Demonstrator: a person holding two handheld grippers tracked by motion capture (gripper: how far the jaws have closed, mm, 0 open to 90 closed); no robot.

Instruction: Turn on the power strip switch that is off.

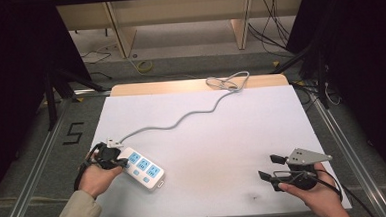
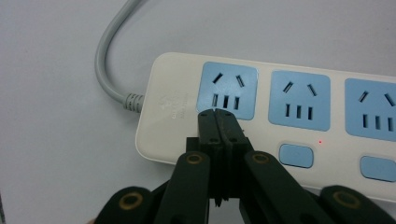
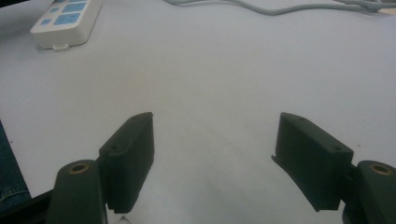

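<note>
- We see the power strip (image 1: 143,168) lying flat near the front left of the white table (image 1: 222,132), its grey cable (image 1: 181,120) snaking toward the far edge.
- Our left gripper (image 2: 219,114) has its jaws pressed together, tips over the strip's first blue socket (image 2: 227,91); whether they actually touch it we cannot quite tell.
- Our right gripper (image 3: 215,140) rests well apart at the front right, jaws spread wide with nothing between them.
- We judge the strip rigid, fairly light, with smooth plastic that may slide when poked.
- A grip across its long sides should hold best; the cable will likely drag stiffly.
</note>
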